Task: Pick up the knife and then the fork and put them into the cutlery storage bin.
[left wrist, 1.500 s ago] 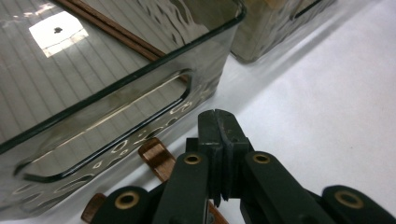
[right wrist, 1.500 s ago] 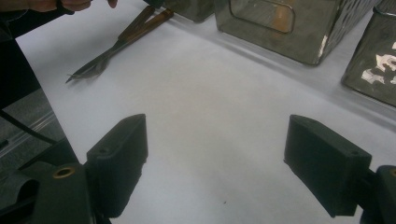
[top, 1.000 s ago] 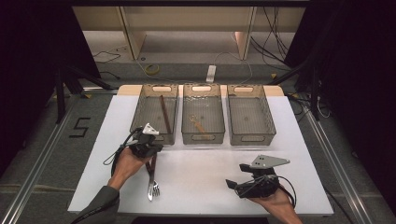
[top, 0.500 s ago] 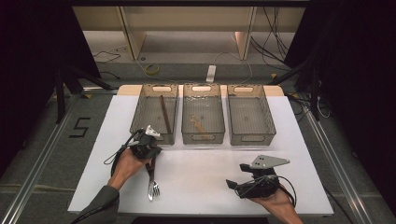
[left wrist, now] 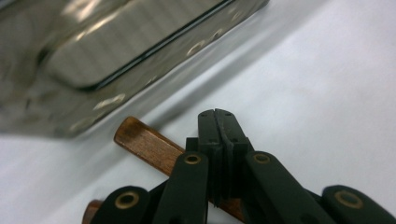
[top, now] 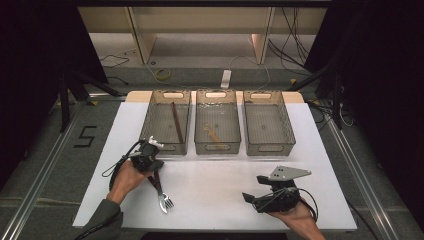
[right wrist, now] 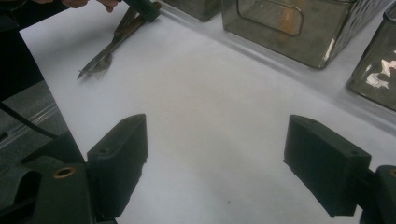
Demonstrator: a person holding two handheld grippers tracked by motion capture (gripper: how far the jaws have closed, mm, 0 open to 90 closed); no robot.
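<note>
A fork (top: 165, 201) with a wooden handle (left wrist: 148, 146) lies on the white table, tines toward the person. My left gripper (top: 150, 159) sits over the handle end, just in front of the left bin (top: 150, 120). Its jaws are shut pad to pad (left wrist: 217, 120), and the handle crosses underneath them rather than between them. My right gripper (top: 252, 189) rests low at the front right of the table. It is open, with only bare table between its wide-set pads (right wrist: 215, 135). From there the fork (right wrist: 100, 58) and the left gripper's tip (right wrist: 144, 8) show far off.
Three clear bins stand in a row at the back of the table. The left one holds a long brown stick (top: 176, 122), the middle bin (top: 199, 125) a small wooden utensil (top: 213, 134), and the right bin (top: 290, 125) nothing. The table's front edge is close to both hands.
</note>
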